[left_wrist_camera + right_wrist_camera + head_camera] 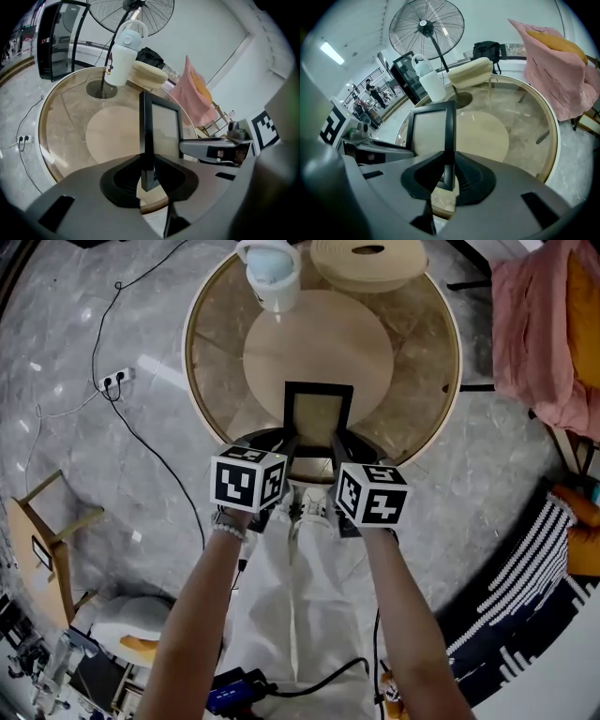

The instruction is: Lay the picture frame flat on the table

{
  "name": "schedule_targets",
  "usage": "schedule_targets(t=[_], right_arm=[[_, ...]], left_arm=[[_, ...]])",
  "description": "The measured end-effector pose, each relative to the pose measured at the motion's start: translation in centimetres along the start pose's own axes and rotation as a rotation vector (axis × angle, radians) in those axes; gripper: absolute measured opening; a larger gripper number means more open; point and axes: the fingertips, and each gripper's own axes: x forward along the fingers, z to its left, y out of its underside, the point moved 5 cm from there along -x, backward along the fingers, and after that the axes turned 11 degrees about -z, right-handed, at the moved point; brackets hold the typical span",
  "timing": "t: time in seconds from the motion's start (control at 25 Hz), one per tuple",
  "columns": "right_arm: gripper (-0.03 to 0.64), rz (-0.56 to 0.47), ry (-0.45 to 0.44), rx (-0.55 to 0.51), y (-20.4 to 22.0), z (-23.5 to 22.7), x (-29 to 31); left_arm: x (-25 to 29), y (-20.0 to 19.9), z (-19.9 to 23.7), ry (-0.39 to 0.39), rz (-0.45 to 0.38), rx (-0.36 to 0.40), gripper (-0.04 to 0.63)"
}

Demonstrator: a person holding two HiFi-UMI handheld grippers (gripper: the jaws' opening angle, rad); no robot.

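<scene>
The black picture frame point(319, 416) with a beige inside is held between both grippers over the near rim of the round glass table point(211, 381). It tilts with its top edge away from me. My left gripper point(289, 448) is shut on its left side, and in the left gripper view the frame's edge point(146, 136) runs between the jaws point(147, 171). My right gripper point(337, 448) is shut on the right side, whose edge point(449, 136) stands in that gripper's jaws point(449, 173). Whether the frame's lower edge touches the table is hidden.
A round beige mat point(319, 348) covers the table's middle. A white lidded jug point(272, 273) and a beige round thing point(367, 261) stand at the far rim. Pink cloth point(539, 324) hangs over a chair on the right. A standing fan point(426, 28) rises behind the table.
</scene>
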Motion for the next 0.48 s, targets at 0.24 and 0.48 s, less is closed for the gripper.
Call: schedule_targets(t=[0.24,0.48], right_arm=[[0.086,0.012,-0.001,0.011,0.0,-0.4,1.1],[0.086,0.022,0.020,0.018,0.2,-1.0,1.9]], left_arm=[[1.1,0.0,0.7,-0.058,0.023,0.024,0.106],[2.1,-0.2,0.7,-0.085,0.049,0.107,0.107]])
